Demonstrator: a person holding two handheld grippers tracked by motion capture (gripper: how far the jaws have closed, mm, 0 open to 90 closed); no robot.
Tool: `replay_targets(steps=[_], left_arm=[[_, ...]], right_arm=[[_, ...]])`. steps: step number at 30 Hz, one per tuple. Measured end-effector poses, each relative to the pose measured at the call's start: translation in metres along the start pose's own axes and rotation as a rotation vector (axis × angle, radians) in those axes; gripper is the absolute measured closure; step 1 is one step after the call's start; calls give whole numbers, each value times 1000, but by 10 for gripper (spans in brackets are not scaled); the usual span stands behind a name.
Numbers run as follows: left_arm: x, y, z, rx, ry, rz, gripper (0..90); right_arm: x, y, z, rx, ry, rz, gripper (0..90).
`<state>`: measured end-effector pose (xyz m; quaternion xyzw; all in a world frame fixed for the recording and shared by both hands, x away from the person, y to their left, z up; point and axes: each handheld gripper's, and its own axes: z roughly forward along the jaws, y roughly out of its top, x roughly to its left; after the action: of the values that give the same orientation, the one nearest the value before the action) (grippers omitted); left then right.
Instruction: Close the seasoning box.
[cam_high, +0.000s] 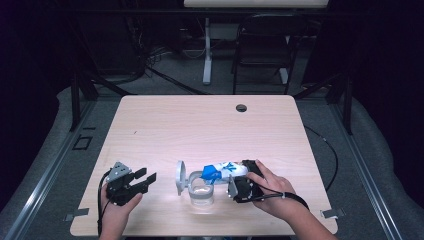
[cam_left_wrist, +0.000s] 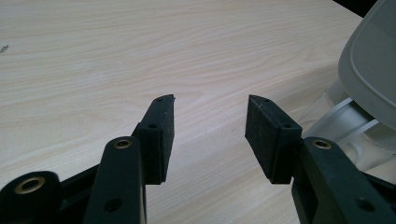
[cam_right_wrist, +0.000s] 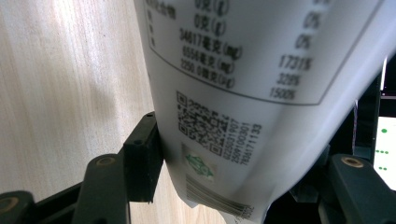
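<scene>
Dark floor, cables and a black chair lie beyond your pale wood worktop, which carries everything along its near edge. Biggest among the items is the white pouch with blue print, tilted with its mouth toward the clear container just beside it; your right tool grips the pouch's other end. In the right gripper view the pouch sits between the two black jaws, its printed table, QR code and barcode facing the camera, the left pad pressed against its side.

The clear container stands open, its grey lid hinged upright on the left. You cannot tell from the high view what is inside it. In the left gripper view that lid and the container's clear wall appear at the right edge.

Your left tool rests well to the left of the container, jaws spread wide with nothing between them.
</scene>
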<state>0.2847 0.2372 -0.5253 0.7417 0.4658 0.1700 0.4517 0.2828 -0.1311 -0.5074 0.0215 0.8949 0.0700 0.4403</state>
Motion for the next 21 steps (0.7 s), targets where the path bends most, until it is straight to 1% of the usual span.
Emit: replay_targets(steps=[8,10,13,15,21], left_arm=[[1,0,0,-1,0,1,524],[1,0,0,-1,0,2,524],[1,0,0,-1,0,2,524],[1,0,0,-1,1,2,524],[1,0,0,-2,3,0,524]], right_arm=[[2,1,3,6,4,-16,394],[2,1,2,22,4,-30,394],[3,1,3,11,1,-37,395],[3,1,3,14,6,-34,395],[1,2,3,14,9,-51,396]])
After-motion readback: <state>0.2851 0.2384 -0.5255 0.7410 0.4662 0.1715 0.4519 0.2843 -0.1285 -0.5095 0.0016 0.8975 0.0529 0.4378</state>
